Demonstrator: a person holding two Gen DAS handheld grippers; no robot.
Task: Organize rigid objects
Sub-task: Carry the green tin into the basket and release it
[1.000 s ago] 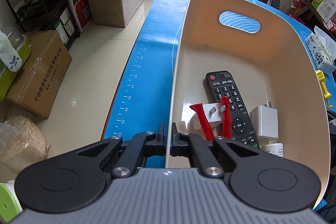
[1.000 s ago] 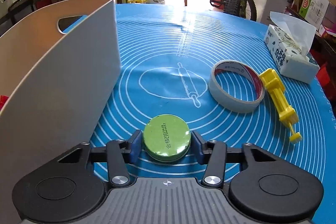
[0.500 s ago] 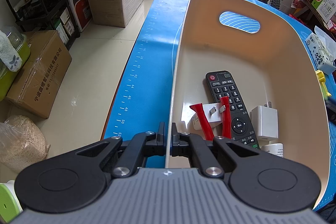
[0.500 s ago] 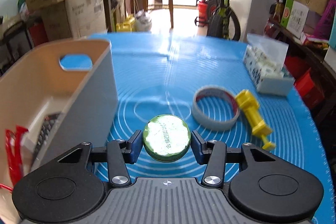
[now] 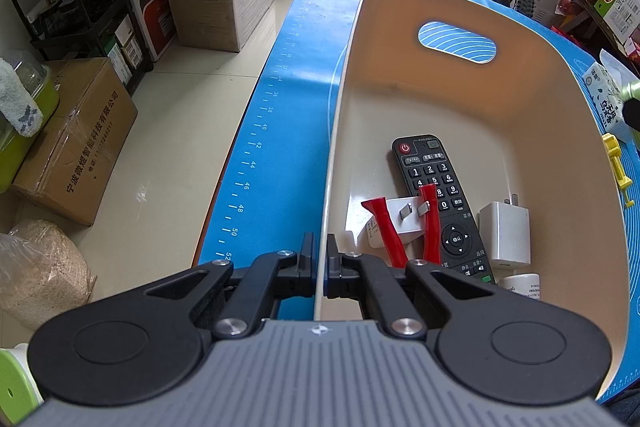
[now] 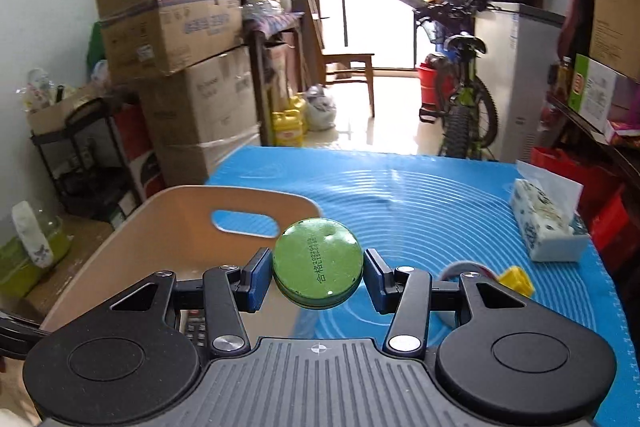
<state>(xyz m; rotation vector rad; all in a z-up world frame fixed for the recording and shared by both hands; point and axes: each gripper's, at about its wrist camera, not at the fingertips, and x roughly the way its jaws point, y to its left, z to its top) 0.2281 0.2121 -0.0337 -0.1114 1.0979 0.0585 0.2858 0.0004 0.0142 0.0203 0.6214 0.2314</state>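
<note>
My left tongs (image 5: 319, 259) pinch the near left wall of the cream plastic bin (image 5: 460, 99). My right tongs (image 6: 318, 277), raised above the blue table (image 6: 420, 195), clamp the round green tin (image 6: 318, 269) between the pads, over the bin's right rim; its underside is hidden.

L hand-held gripper (image 5: 318, 259) clamped shut, R hand-held gripper (image 6: 318, 277) gripping, raised.

Both wrist views over bin (image 5: 460, 99)

surface: blue mat (image 6: 420, 195) | on it: beige bin (image 5: 460, 99), tissue pack (image 6: 544, 227), yellow clamp (image 5: 618, 163)
</note>
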